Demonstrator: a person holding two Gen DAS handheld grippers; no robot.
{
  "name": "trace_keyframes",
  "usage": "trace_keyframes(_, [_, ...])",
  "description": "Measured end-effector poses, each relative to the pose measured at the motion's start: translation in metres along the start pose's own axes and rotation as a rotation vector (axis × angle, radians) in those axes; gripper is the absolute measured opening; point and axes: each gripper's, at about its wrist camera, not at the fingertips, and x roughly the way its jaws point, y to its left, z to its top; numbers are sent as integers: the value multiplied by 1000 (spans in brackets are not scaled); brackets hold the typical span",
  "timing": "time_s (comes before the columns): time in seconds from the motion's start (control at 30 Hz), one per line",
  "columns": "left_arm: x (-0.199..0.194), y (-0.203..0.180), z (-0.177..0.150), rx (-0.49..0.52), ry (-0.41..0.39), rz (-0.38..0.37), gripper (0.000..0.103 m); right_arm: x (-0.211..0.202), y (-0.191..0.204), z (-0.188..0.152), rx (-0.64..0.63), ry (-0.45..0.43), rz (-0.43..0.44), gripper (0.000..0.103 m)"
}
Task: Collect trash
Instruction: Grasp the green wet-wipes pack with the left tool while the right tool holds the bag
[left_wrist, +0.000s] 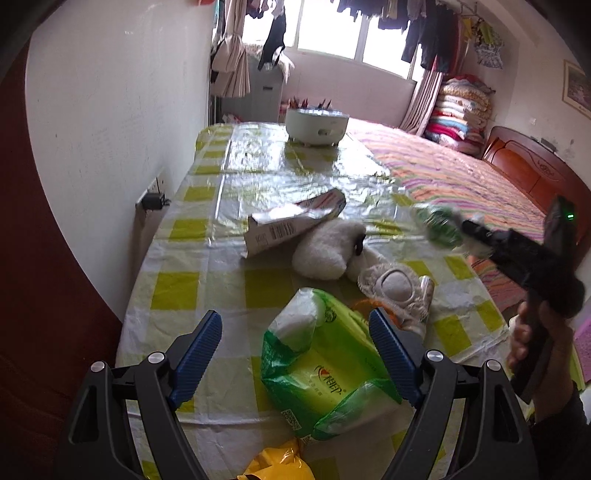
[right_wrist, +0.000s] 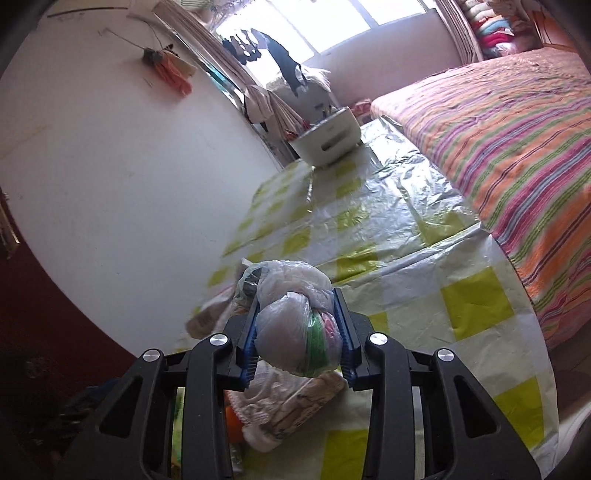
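My right gripper (right_wrist: 297, 326) is shut on a knotted clear plastic trash bag (right_wrist: 291, 343) with green and pink scraps inside, held above the table. In the left wrist view that same bag (left_wrist: 439, 225) shows blurred at the tip of the right gripper (left_wrist: 461, 230), off the table's right side. My left gripper (left_wrist: 295, 328) is open over the near table, its fingers either side of a green tissue pack (left_wrist: 325, 369). A torn cardboard box (left_wrist: 291, 221) lies further back on the checked tablecloth (left_wrist: 207, 258).
White slippers (left_wrist: 332, 251) and a sole-up slipper (left_wrist: 397, 288) lie mid-table. A yellow bag (left_wrist: 277, 465) sits at the near edge. A white basin (left_wrist: 317, 125) stands at the far end. A striped bed (right_wrist: 517, 129) runs along the right; a wall is at left.
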Motion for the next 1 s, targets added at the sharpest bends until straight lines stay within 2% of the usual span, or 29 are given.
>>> trace_keyframes(0.07, [9,0,-2,-4,45,16,80,-5,3,-3,1,2,21,34])
trace_keyframes(0.4, [38,-12,-4,-17,198,-56,80,-14,16,-12,-26,0,82,34])
trace_keyframes(0.53, [55,-12,-10,-38,284,-47,80,-16,15,-13,-21,0,95,34])
trace_keyframes(0.67, [66,-10,-15,-52,321,-29,80,-18,12,-12,2,1,112,34])
trace_keyframes(0.77, [71,-6,-18,-85,324,-45,79,-19,10,-12,11,-3,116,34])
trace_keyframes(0.83, [74,-1,-20,-128,320,-47,59,-20,9,-11,13,-7,118,34])
trace_keyframes(0.87, [75,0,-21,-137,325,-44,34,-21,8,-11,14,-10,118,34])
trace_keyframes(0.9, [78,3,-22,-153,335,-52,22,-22,8,-11,16,-13,118,34])
trace_keyframes(1.0, [79,6,-21,-166,326,-69,17,-26,5,-12,27,-22,120,34])
